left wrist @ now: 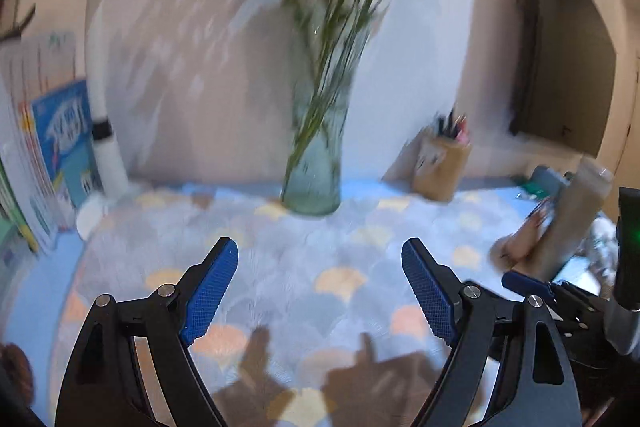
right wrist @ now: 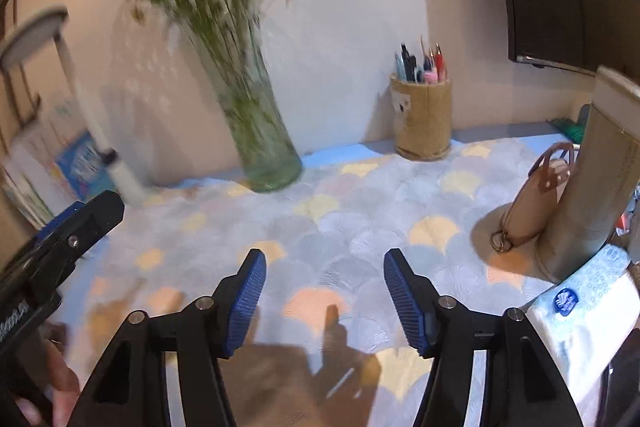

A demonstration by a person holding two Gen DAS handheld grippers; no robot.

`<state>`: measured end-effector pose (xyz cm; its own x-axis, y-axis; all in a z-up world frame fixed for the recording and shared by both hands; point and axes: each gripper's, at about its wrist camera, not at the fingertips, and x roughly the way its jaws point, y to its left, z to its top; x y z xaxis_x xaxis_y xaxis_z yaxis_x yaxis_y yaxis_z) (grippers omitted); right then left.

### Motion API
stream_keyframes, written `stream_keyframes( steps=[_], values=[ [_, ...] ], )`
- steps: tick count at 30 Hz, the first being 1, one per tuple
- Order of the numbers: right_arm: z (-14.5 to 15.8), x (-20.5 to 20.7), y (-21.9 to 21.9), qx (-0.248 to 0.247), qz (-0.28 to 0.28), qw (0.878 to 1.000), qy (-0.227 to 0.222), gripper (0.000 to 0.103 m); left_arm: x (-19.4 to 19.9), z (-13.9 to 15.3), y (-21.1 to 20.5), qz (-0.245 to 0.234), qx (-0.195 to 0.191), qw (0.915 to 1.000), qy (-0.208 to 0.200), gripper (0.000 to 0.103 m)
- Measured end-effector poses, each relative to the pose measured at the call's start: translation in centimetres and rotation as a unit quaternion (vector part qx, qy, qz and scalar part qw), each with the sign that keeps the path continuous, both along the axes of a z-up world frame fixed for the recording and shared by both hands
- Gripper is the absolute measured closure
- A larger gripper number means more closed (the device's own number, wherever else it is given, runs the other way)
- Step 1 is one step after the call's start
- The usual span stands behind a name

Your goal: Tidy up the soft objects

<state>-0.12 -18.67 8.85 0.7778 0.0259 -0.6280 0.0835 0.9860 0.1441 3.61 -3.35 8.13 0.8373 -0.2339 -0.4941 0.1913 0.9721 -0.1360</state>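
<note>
Table cover (right wrist: 360, 227): pastel scallop-patterned fabric, blue, grey, peach and yellow, filling the lower half of both views.
Dark screen (left wrist: 568, 67): upper right of the left wrist view, against the wall.
Glass vase (right wrist: 260, 131): centre left of the right wrist view, on the cover near the wall, holding green stems; blurred.
Desk lamp (left wrist: 102, 67): white, upper left of the left wrist view, base on the cover's left edge.
Books (left wrist: 60, 139): standing at the far left of the left wrist view, beside the lamp.
Grey cylinder (right wrist: 592, 179): upright at the right edge of the right wrist view.
Tissue pack (right wrist: 580, 311): soft, white and pale blue, lower right corner of the right wrist view, just below the cylinder.
Small tan handbag (right wrist: 532, 203): leaning on the cylinder's left side.
Pen holder (right wrist: 422, 115): burlap-wrapped, upper centre right, full of pens.
Left gripper (left wrist: 320, 287): bottom centre, blue pads spread wide, nothing between them.
Right gripper (right wrist: 325, 289): bottom centre, pads likewise spread apart, empty, above the bare cover.
</note>
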Motion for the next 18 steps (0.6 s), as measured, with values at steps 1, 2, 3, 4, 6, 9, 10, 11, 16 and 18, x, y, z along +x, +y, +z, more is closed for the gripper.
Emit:
stream_keyframes(
  steps=[1, 2, 3, 4, 6, 9, 10, 11, 16, 18],
  values=[
    [-1.1, 0.4, -0.1, 0.006, 0.004, 1.000, 0.012, 0.036, 0.2, -1.0, 0.1, 0.000, -0.003, 1.0000, 0.005, 0.020],
    [-2.6, 0.9, -0.4, 0.025, 0.006, 0.999, 0.030, 0.036, 0.6, -2.0, 0.3, 0.000, -0.007, 0.9999, 0.012, 0.020],
    [-3.4, 1.2, -0.6, 0.036, 0.006, 0.999, 0.038, 0.036, 0.9, -2.8, 0.4, 0.002, -0.010, 0.9998, 0.018, 0.020],
    [-4.3, 1.4, -0.9, 0.039, 0.006, 0.998, 0.044, 0.036, 1.2, -3.4, 0.5, 0.006, -0.010, 0.9997, 0.020, 0.020],
    [-4.9, 1.6, -0.9, 0.018, -0.003, 0.999, 0.044, 0.036, 1.4, -4.3, 0.6, 0.016, -0.005, 0.9996, 0.022, 0.020],
    [-5.2, 1.5, -1.0, -0.008, -0.014, 1.000, 0.027, 0.035, 2.1, -5.0, 0.3, 0.013, 0.004, 0.9991, 0.040, 0.020],
    [-5.2, 1.3, -1.0, -0.006, -0.014, 1.000, 0.020, 0.031, 2.1, -5.0, 0.2, 0.015, 0.006, 0.9992, 0.036, 0.020],
    [-5.0, 1.2, -0.9, -0.008, -0.015, 1.000, 0.016, 0.028, 2.0, -5.0, 0.1, 0.019, 0.011, 0.9992, 0.033, 0.019],
    [-4.9, 0.8, -0.8, -0.018, -0.023, 1.000, 0.005, 0.016, 1.6, -4.9, -0.3, 0.021, 0.028, 0.9991, 0.023, 0.008],
    [-5.0, 0.9, -0.7, -0.021, -0.024, 0.999, 0.010, 0.016, 1.4, -4.8, -0.4, 0.022, 0.035, 0.9990, 0.017, 0.004]
  ],
)
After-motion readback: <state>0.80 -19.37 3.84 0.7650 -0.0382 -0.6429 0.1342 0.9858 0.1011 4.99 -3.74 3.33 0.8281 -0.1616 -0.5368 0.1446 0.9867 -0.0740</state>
